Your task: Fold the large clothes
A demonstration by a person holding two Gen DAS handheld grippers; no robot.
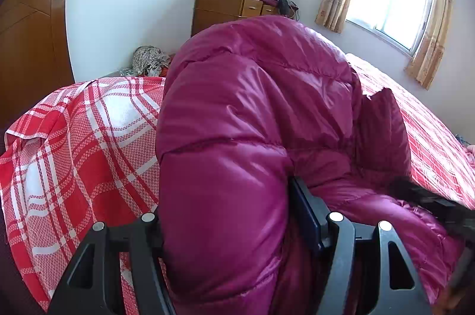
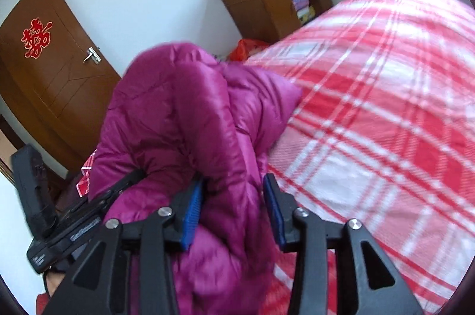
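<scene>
A magenta puffer jacket (image 1: 252, 113) lies bunched on the red-and-white checked bed cover (image 1: 89, 142). A thick padded fold of it fills the gap of my left gripper (image 1: 228, 196). The jaws stand wide; the right pad (image 1: 307, 214) shows its face and the left finger is hidden behind the fold. In the right wrist view the jacket (image 2: 178, 113) rises in a heap at the bed's left edge. My right gripper (image 2: 233, 179) is open around a fold, with a sliver of room beside its right blue pad (image 2: 274, 211). The left gripper (image 2: 59, 225) shows at the lower left.
A wooden dresser (image 1: 225, 9) piled with boxes and clothes stands against the far wall. A brown door (image 2: 53, 77) is on the left, a curtained window (image 1: 392, 3) on the right. Bare checked cover (image 2: 386, 107) stretches to the right of the jacket.
</scene>
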